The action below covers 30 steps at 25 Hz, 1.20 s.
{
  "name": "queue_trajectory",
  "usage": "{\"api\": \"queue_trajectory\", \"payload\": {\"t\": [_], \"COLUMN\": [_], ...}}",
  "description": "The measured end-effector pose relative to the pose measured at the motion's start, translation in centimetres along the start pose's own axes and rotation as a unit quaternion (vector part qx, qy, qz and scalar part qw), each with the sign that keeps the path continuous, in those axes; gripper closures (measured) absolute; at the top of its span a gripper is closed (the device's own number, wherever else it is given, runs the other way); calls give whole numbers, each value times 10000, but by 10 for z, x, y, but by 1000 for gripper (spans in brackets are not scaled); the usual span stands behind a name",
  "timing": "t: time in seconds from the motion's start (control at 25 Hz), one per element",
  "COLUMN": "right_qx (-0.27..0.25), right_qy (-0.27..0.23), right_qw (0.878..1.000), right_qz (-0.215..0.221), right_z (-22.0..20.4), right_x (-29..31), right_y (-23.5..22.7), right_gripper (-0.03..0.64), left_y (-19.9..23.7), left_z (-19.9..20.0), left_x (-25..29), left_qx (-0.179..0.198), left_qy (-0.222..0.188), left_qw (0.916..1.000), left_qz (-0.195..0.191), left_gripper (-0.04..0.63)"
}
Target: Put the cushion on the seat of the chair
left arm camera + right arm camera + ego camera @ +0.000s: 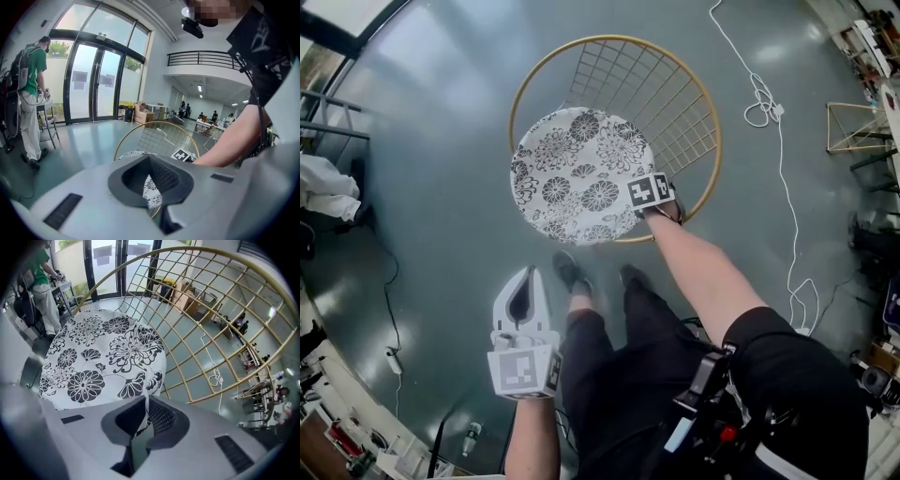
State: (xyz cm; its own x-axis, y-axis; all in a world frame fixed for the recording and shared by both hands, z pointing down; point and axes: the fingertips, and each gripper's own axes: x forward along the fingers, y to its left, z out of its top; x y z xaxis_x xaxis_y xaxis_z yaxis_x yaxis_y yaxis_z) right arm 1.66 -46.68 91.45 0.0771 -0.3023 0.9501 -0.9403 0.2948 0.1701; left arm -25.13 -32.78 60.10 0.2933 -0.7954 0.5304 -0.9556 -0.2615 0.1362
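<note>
1. The left claw (pixel 529 276) hangs low at the left over the floor (pixel 441 187). Its tips are pressed together with nothing between them, well apart from the cushion.
2. The floral cushion (pixel 581 173) lies across the chair's near-left rim and hides that stretch. Whether it rests on the seat or hangs above it cannot be told.
3. The right claw (pixel 146 404) pinches the cushion's near-right edge. In the head view its marker cube (pixel 650 191) covers the tips.
4. The gold wire chair (pixel 675 103) shows only hoop and grid, and its legs are hidden.
</note>
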Motion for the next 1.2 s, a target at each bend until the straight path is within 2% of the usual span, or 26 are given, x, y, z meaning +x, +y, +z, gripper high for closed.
{"api": "queue_trajectory", "payload": {"t": [0.24, 0.28, 0.36, 0.44, 0.64, 0.76, 0.92, 1.2], "right_qx": [-10, -39, -60, -71, -105, -33, 100, -136], "right_qy": [132, 97, -69, -291, -721, -998, -1444, -2196], "right_qw": [9998, 9998, 9994, 9983, 9936, 9882, 9736, 9445], "right_qz": [122, 180, 332, 501, 866, 1160, 1766, 2439], "right_z": [-10, -9, -3, 5, 17, 32, 52, 66], "right_x": [-6, -7, -11, -18, -48, -69, -108, -208], "right_y": [-2, -1, 2, 5, 11, 17, 34, 42], "right_gripper": [582, 565, 465, 440, 443, 475, 533, 580], "left_y": [-12, -14, -16, -18, -26, -30, -38, -65], "left_z": [1, 4, 8, 11, 25, 36, 50, 78], "left_x": [-10, -12, -17, -22, -39, -51, -64, -110], "left_qx": [101, 60, 43, 95, 205, 155, 53, -67], "left_qy": [-81, -103, -161, -219, -461, -617, -770, -991], "left_qw": [9999, 9999, 9997, 9995, 9981, 9970, 9953, 9923], "left_qz": [30, 68, 150, 211, 340, 439, 585, 742], "left_gripper": [586, 586, 586, 586, 586, 586, 586, 586]}}
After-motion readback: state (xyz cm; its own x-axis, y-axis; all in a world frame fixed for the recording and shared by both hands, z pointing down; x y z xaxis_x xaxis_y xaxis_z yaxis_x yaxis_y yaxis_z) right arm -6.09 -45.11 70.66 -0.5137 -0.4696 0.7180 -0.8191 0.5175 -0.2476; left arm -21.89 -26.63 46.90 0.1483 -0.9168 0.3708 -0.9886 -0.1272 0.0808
